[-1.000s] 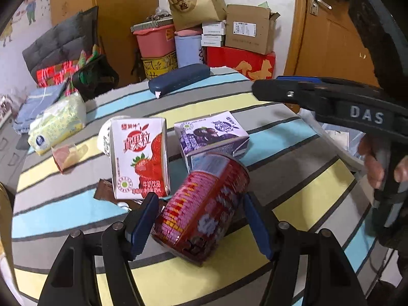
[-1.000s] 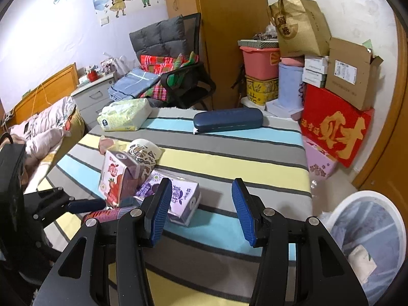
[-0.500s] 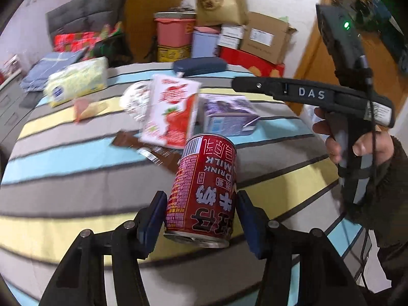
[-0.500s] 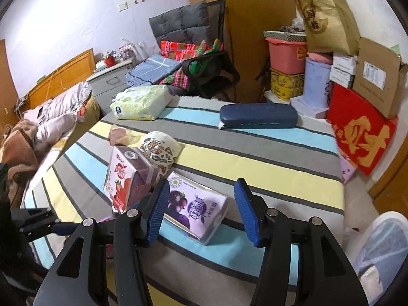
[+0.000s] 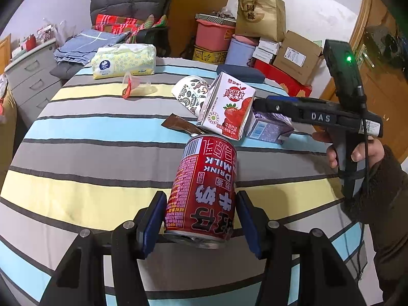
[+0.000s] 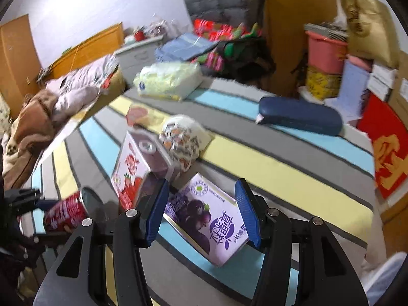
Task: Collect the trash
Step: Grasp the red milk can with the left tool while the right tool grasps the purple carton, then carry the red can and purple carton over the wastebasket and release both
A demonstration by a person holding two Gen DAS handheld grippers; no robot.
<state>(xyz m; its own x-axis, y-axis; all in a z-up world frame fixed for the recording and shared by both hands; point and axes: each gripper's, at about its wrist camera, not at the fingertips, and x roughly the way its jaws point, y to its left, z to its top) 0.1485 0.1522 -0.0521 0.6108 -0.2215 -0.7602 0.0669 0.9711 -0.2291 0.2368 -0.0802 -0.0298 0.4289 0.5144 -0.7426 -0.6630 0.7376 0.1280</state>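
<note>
My left gripper [image 5: 201, 221] has its blue pads clamped on the sides of a red metal can [image 5: 204, 188], a smooth cylinder printed with white characters. I hold it tilted, its silver rim toward the camera, lifted above the near part of the striped tablecloth [image 5: 89, 132].

My right gripper [image 6: 204, 211] stands wide with its jaws not pressing on anything. Between them lies a purple-and-white drink carton [image 6: 211, 216], a flat-sided cardboard box with grapes printed on it, resting on its side near the right edge of the table. The left pad sits just beside the carton; the right pad is close to its far corner.

Just behind it, toward the table's middle, a strawberry drink carton [image 5: 227, 107] leans at a tilt, and a crumpled patterned paper cup [image 5: 191, 91] lies against it. A brown foil wrapper [image 5: 178, 125], thin and flat, pokes out from under the strawberry carton.

Near the far edge sit a soft plastic tissue pack [image 5: 125, 60] and a long, rounded dark-blue case [image 6: 301, 116]. The cloth is woven in grey, yellow and pale-blue bands.
</note>
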